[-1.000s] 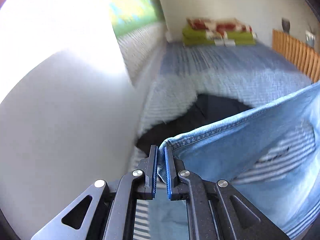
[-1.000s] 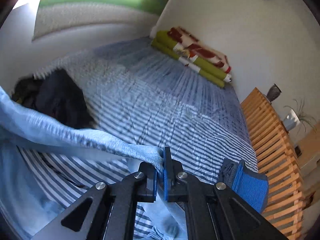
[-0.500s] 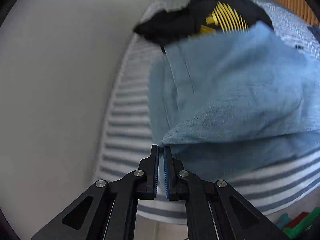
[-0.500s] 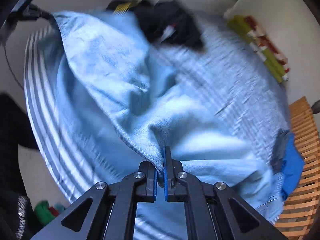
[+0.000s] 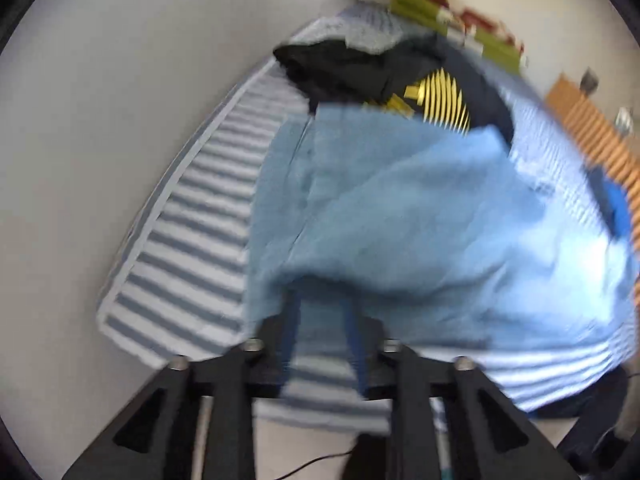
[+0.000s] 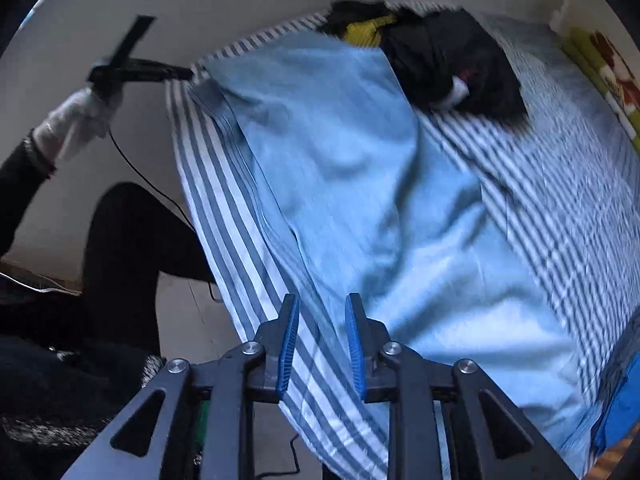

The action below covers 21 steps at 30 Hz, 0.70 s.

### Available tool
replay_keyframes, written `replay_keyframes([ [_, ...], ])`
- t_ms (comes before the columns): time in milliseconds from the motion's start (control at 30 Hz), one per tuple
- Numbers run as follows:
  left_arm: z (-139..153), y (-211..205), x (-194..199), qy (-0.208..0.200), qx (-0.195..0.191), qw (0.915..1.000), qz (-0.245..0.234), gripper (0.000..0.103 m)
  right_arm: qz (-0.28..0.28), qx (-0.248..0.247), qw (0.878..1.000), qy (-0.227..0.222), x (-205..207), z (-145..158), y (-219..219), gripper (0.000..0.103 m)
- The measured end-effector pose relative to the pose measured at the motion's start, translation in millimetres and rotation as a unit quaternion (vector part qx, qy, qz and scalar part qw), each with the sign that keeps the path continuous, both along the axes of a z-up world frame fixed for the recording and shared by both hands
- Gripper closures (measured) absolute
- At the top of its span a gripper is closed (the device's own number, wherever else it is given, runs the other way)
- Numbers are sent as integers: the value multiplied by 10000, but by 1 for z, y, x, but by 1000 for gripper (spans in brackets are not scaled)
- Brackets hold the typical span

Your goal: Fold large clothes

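Grippers: left gripper (image 5: 320,320) and right gripper (image 6: 322,344) have just been opening, nothing pinched. Light blue denim garment (image 6: 360,200) lies ahead of both on striped bedsheet (image 6: 224,216), its long axis running between them.

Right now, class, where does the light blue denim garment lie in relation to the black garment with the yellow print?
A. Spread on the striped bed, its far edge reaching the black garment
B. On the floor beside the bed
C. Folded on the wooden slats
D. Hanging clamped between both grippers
A: the light blue denim garment lies spread on the striped bed, its far edge at the black garment.
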<state>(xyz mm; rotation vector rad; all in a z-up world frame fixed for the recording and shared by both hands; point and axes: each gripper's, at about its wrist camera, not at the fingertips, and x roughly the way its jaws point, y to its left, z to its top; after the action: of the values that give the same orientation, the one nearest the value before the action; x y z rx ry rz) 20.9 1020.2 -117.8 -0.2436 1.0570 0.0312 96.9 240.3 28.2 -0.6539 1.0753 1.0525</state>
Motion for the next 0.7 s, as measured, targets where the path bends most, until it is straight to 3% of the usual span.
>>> replay_keyframes([
  [33, 1, -1, 5, -37, -107, 9999, 41, 50, 19, 123, 9998, -121, 6, 8, 17, 58],
  [67, 2, -4, 9, -55, -237, 9996, 119, 47, 104, 281, 9993, -216, 13, 17, 42, 58],
  [200, -8, -7, 20, 138, -653, 9959, 611, 43, 296, 438, 9949, -858, 47, 17, 154, 58],
  [267, -10, -5, 18, 220, -718, 9930, 908, 43, 175, 446, 9960, -750, 78, 3, 198, 58],
  [367, -20, 6, 18, 195, -1182, 9852, 1223, 43, 63, 438, 9985, -333, 117, -24, 257, 58],
  [500, -27, 12, 22, 5, -1482, 9792, 1383, 44, 63, 403, 9991, -62, 147, -54, 317, 58],
  [567, -28, 10, 23, -53, -1449, 9796, 1391, 51, 130, 369, 9992, 1, 151, -68, 343, 58],
  [633, -33, 9, 28, -16, -1395, 9811, 1340, 79, 220, 281, 9994, -50, 151, -82, 367, 58],
  [700, -37, 10, 28, 10, -1459, 9803, 1335, 87, 251, 208, 9994, -66, 150, -95, 381, 58],
])
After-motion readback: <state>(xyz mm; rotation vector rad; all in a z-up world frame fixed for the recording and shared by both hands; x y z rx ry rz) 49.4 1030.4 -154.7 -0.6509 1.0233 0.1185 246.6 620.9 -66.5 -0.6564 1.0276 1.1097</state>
